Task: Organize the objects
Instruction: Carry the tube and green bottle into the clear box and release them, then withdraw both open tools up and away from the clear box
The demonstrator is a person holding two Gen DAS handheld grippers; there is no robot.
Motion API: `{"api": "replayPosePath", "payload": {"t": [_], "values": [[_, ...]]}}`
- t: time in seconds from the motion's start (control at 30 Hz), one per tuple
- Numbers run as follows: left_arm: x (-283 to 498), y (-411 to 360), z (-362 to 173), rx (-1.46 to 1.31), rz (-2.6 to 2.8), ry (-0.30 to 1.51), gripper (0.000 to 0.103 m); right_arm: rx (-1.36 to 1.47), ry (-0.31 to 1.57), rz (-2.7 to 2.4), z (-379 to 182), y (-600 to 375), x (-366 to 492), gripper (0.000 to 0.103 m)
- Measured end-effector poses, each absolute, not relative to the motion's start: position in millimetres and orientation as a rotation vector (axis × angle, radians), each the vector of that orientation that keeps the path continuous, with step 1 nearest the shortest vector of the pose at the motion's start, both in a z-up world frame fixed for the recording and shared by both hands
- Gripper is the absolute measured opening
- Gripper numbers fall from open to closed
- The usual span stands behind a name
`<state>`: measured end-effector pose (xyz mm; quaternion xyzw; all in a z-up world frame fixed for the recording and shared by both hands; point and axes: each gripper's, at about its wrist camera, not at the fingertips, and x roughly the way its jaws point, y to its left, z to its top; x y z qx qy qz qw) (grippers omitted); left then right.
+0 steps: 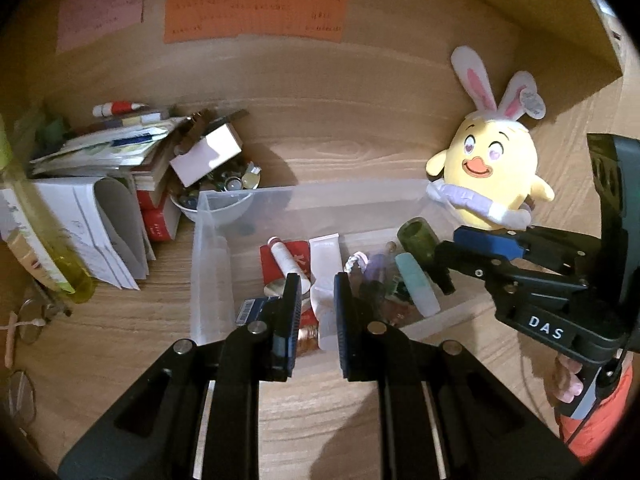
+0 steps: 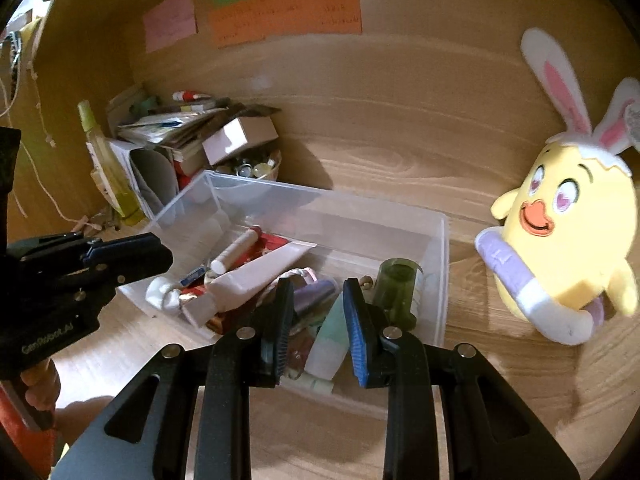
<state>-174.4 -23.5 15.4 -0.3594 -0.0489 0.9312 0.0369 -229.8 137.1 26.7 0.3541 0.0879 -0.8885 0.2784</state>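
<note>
The left gripper (image 1: 317,308) has its jaws drawn in to a narrow gap with nothing between them. It hangs over the near wall of a clear plastic bin (image 1: 208,248) on the wooden bench (image 1: 120,328). Just beyond its fingertips, inside the bin, lie a white tube (image 1: 326,268), a small white bottle (image 1: 286,262) and a red packet (image 1: 298,254); the tube's lower end is hidden behind the fingers.

The right gripper (image 2: 318,320) is also narrow and empty, above the same bin. Past its tips lie a pale green tube (image 2: 330,340), partly covered by the pads, and a dark green cup-like piece (image 2: 396,288) at the bin's right end. The purple things under the fingers are too jumbled to name.

Right of the bin stands a yellow chick plush with rabbit ears (image 2: 568,232). Left of it, a bowl of small trinkets (image 1: 224,192) and a stack of papers (image 1: 100,148) blur together in shadow. A hand (image 1: 566,380) is cut off at the frame edge.
</note>
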Motion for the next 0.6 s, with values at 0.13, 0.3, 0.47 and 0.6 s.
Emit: {"api": "replayPosePath", "payload": {"t": [0.13,0.3,0.47,0.6], "values": [[-162,-24,17,-1.093,2.859,-0.158,0.015,0.938,0.226,-2.391,29,142,-214,0.046],[-145,-23,15,-1.087,2.878,-0.147,0.037,0.897,0.213,-2.427,32,152,-192,0.064],[-125,-24,17,-1.052,2.920,-0.142,0.067,0.878,0.225,-2.439,31,156,-176,0.079],[-112,-24,19,-1.024,2.963,-0.107,0.080,0.885,0.232,-2.443,27,157,-167,0.079]]}}
